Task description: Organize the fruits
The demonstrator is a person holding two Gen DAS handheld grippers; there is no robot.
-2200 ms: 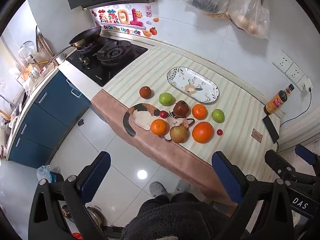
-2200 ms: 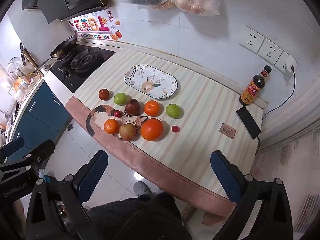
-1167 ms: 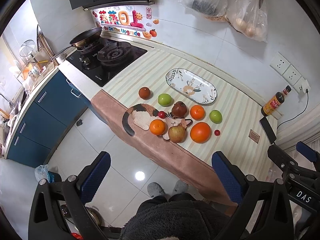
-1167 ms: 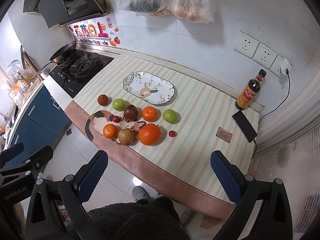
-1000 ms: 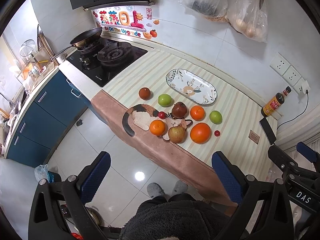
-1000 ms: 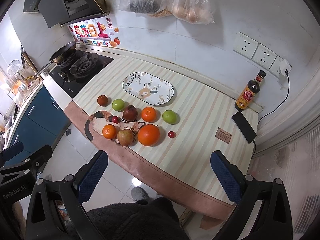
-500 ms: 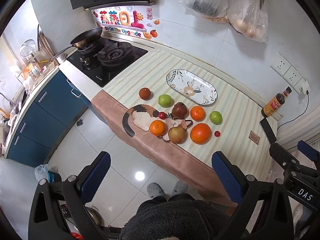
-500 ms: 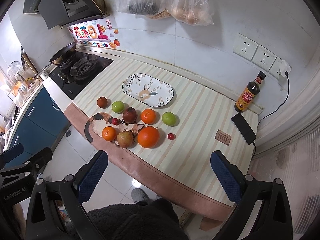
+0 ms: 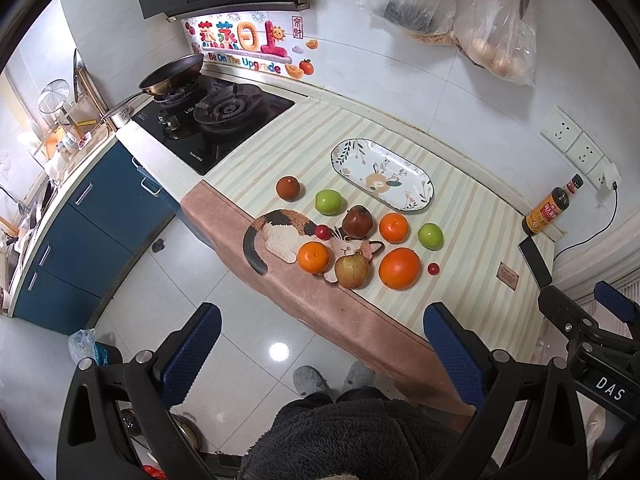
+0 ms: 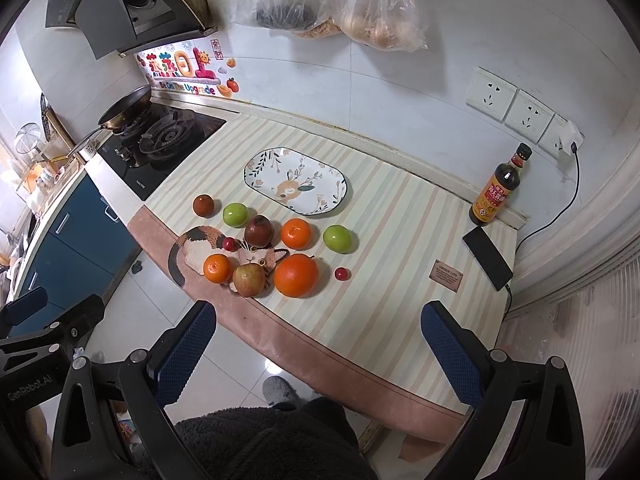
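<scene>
Several fruits lie on the striped counter in front of an empty oval patterned plate (image 9: 382, 176) (image 10: 295, 181): a large orange (image 9: 399, 268) (image 10: 296, 275), two smaller oranges (image 9: 313, 257) (image 9: 393, 227), two green apples (image 9: 328, 201) (image 9: 430, 236), a red-green apple (image 9: 351, 271), a dark red pear-like fruit (image 9: 357, 222), a brown fruit (image 9: 287, 188) and two small red ones (image 9: 322, 232) (image 9: 433, 268). My left gripper (image 9: 322, 346) and right gripper (image 10: 318, 344) are both open and empty, held high above the counter's front edge.
A cat-shaped mat (image 9: 288, 236) lies under some fruits. A gas hob with a pan (image 9: 216, 112) is at the left. A sauce bottle (image 10: 498, 190), a phone (image 10: 487, 257) and a small card (image 10: 446, 275) are at the right. Bags hang on the wall.
Both views have shifted only slightly; the right gripper has risen and drawn back a little. The fruits and plate have not moved. Both grippers stay open.
</scene>
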